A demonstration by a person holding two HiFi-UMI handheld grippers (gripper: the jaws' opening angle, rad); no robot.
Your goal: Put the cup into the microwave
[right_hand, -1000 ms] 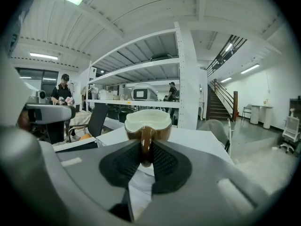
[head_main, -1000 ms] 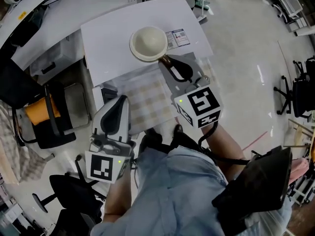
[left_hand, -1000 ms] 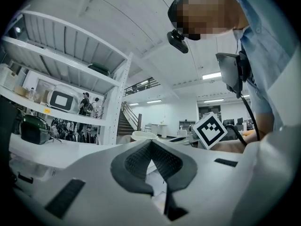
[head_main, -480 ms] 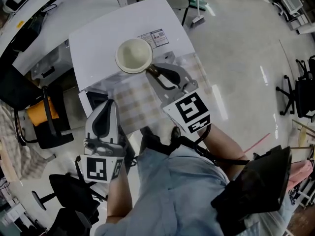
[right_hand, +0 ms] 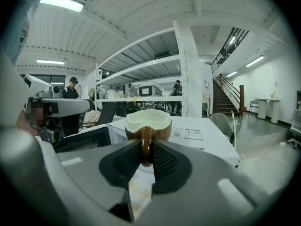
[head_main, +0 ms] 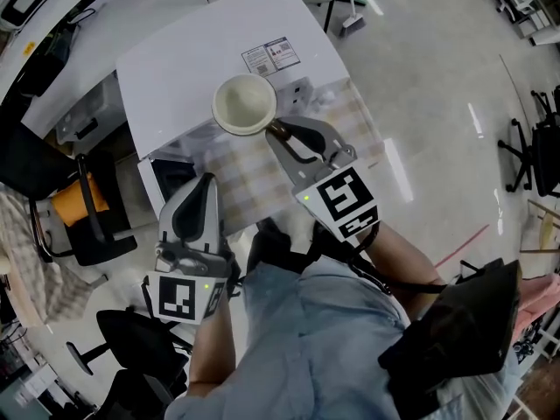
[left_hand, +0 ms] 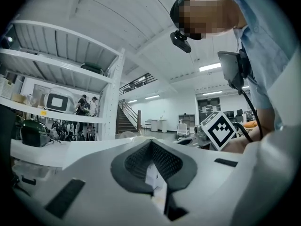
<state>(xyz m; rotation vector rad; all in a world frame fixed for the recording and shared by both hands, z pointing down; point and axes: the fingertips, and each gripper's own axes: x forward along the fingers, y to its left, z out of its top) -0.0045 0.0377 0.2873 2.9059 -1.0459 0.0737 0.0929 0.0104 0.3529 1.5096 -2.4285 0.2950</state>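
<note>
Glossy pale floor (head_main: 437, 103) spreads open at three o'clock of the white box-shaped microwave (head_main: 192, 68). A checked panel (head_main: 254, 178) juts from the microwave's front edge toward us. Our left gripper (head_main: 203, 182), at seven o'clock of the panel, has its fingers pressed together on nothing. Our right gripper (head_main: 282, 136) clamps the handle of the brown ceramic cup (head_main: 245, 105). The cup's cream inside is bare, and it hangs over that front edge.

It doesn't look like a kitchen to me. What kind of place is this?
Probably a big lab or workshop hall, not a home: tall white shelves loaded with gear, an open staircase, and office chairs on a shiny floor.
</note>
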